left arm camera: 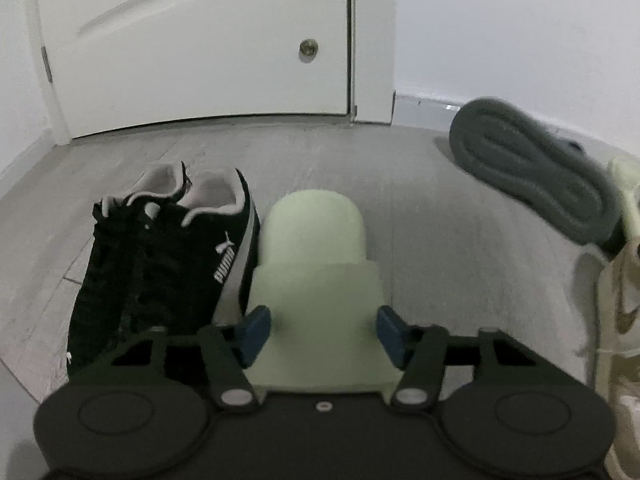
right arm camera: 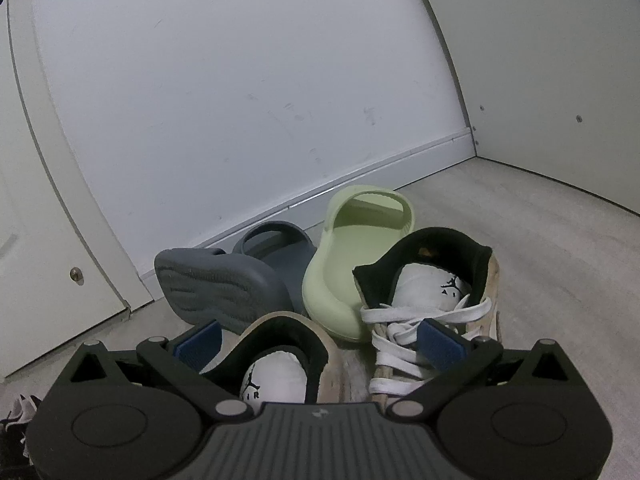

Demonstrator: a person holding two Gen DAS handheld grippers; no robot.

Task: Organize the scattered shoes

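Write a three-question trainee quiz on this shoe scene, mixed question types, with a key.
1. True or false: the left gripper has its fingers on either side of a pale green slide.
2. Which shoes sit directly beside that slide? A) black sneakers B) brown boots C) red sandals
3. Fill in: the grey slide nearest the right gripper shows its ____.

Key: 1 true; 2 A; 3 sole.
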